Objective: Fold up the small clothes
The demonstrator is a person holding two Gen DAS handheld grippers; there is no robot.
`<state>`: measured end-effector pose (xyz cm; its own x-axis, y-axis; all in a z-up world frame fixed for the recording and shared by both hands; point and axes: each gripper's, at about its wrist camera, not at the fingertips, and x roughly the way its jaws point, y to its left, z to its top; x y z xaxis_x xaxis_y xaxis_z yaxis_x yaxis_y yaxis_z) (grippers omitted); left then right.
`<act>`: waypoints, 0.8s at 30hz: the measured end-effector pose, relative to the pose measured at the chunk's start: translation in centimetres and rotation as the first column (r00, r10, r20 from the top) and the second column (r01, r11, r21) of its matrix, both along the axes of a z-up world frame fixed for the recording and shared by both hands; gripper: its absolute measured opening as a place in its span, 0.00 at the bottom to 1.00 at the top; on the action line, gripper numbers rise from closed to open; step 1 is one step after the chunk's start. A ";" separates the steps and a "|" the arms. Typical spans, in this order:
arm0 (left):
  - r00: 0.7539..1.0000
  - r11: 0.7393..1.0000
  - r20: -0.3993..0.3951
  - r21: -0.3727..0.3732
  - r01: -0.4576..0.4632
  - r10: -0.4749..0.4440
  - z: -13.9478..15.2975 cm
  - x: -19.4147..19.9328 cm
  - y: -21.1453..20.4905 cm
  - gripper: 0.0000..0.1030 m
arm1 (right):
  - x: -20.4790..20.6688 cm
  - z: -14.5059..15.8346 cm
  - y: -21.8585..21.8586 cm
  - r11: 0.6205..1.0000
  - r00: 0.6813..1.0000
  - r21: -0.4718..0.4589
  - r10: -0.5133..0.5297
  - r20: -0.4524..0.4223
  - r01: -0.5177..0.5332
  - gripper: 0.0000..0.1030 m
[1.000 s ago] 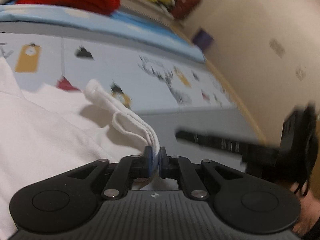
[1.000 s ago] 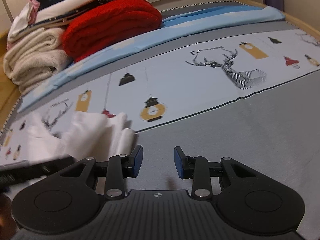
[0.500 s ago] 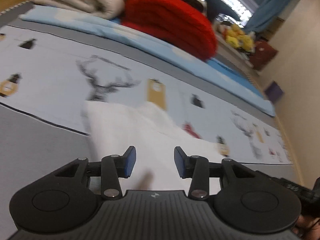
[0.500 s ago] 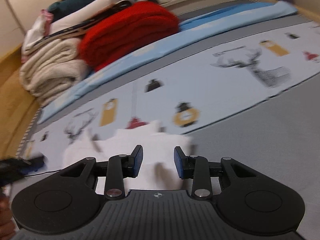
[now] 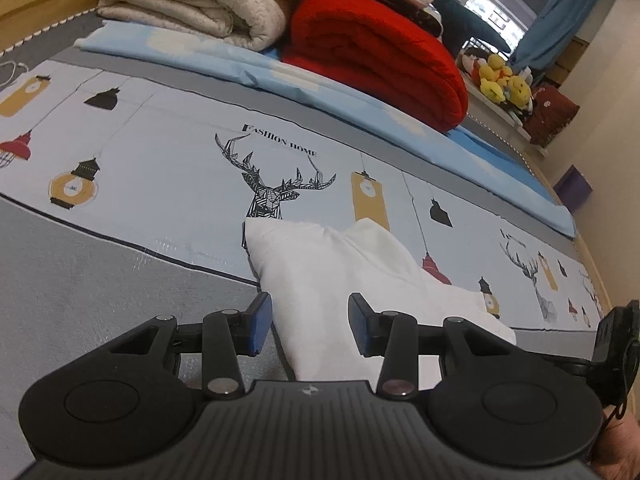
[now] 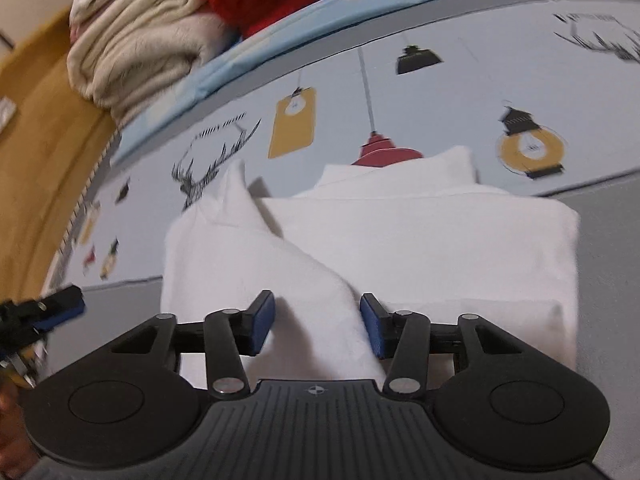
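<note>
A small white garment (image 5: 340, 272) lies partly folded on the printed bed sheet (image 5: 160, 168). My left gripper (image 5: 310, 320) stands open just above the garment's left near edge, and the pads touch nothing. In the right wrist view the same garment (image 6: 440, 248) shows one flap folded over at the left. My right gripper (image 6: 316, 320) hovers low over the diagonal edge of that flap. Its jaws are closing, cloth lies beneath the gap, and the pads do not press on it. A blue-padded fingertip (image 6: 60, 306) of the left gripper shows at the left edge.
A cream blanket (image 5: 200, 4) and a red blanket (image 5: 380, 52) are stacked at the back on a light blue sheet (image 5: 280, 76). Plush toys (image 5: 500, 80) sit beyond them. The wooden bed frame (image 6: 40, 140) runs along the left. Grey sheet (image 5: 100, 280) stretches in front.
My left gripper let go of the white folded edge, opened, and swung left to the garment's other side. My right gripper moved down and in over the garment.
</note>
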<state>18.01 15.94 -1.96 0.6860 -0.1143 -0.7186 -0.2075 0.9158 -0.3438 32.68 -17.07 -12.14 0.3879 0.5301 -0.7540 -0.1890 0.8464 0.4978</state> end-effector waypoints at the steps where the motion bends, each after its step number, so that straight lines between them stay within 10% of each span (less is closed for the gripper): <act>1: 1.000 1.000 0.001 0.003 0.001 -0.001 0.1 -0.1 0.0 0.44 | -0.1 0.2 0.2 1.000 1.000 0.001 0.024 0.007 -0.024 0.05; 10: 0.999 0.999 0.027 -0.017 0.036 -0.036 0.7 -0.2 -1.6 0.44 | -6.1 9.9 -8.9 0.976 0.959 0.200 0.023 0.284 -0.082 0.05; 17: 0.981 0.980 -0.012 -0.039 0.195 -0.196 0.0 0.9 -7.0 0.46 | -10.2 5.8 -16.3 0.997 0.996 -0.045 0.072 0.046 -0.070 0.06; 20: 0.956 0.957 -0.059 -0.055 0.283 -0.286 -0.9 0.9 -9.4 0.49 | -10.7 5.7 -16.6 0.996 0.996 -0.070 0.059 0.070 -0.054 0.11; 24: 0.883 0.896 -0.159 -0.041 0.441 -0.442 -3.1 0.5 -12.3 0.49 | -9.4 5.7 -17.4 0.997 0.995 0.041 -0.066 0.071 0.063 0.44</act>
<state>18.54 3.66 -5.09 0.4398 -0.3810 -0.8133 0.1656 0.9244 -0.3435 23.31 -34.47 -6.41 0.4753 0.5300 -0.7023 -0.1713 0.8387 0.5170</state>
